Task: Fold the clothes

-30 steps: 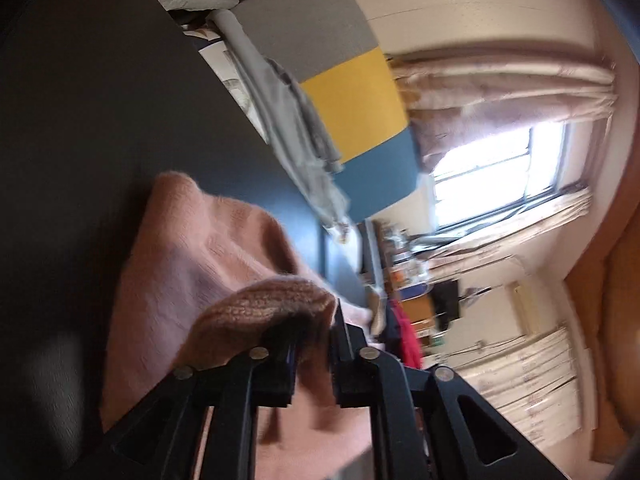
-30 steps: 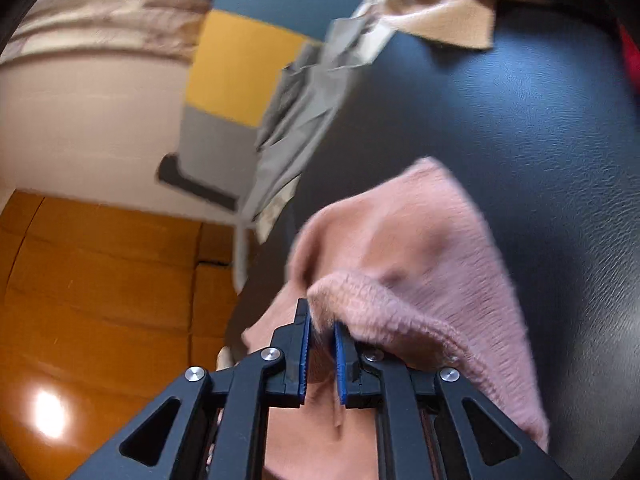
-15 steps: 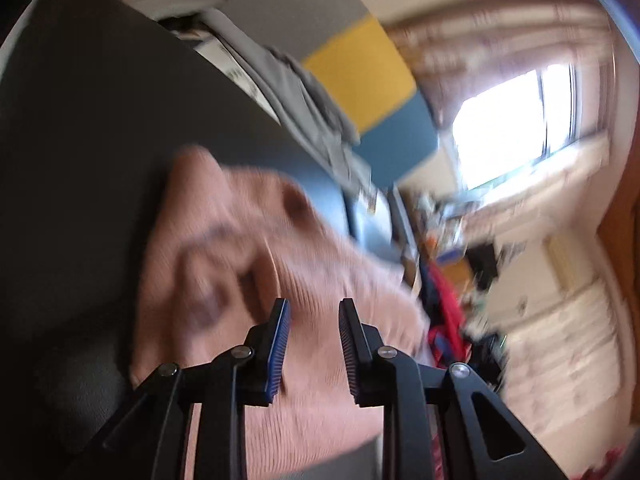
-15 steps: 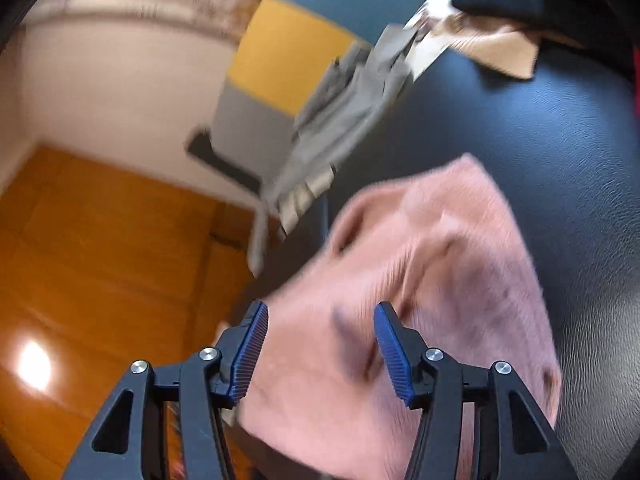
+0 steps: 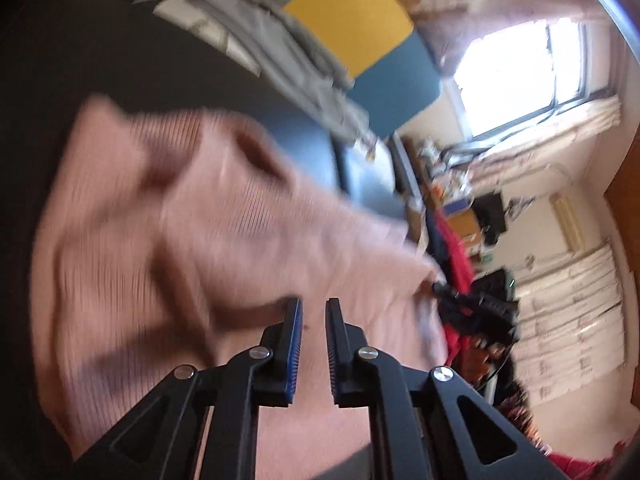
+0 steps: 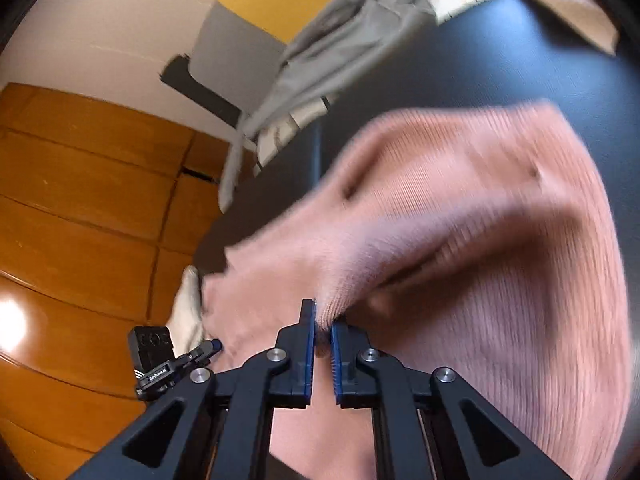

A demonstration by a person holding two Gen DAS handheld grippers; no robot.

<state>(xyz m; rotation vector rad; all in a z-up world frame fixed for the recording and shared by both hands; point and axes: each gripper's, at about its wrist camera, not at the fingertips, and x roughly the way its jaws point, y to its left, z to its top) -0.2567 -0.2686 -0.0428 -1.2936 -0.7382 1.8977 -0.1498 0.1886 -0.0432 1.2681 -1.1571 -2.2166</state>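
R gripper (image 6: 322, 322) pinching pink sweater (image 6: 500, 216), L gripper (image 5: 313, 312) empty

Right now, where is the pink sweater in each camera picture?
Left wrist: the pink sweater fills the left and middle, beyond the left gripper.
Right wrist: it fills the middle and right, a fold pinched in the right gripper.
Shared landmark: the grey garment draped near the top of both pictures.

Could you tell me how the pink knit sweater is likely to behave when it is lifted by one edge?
The pink sweater probably flops: it already lies in soft folds. Its fuzzy ribbed knit likely grips the right gripper pads well. It looks thick, so bunching seems likely.
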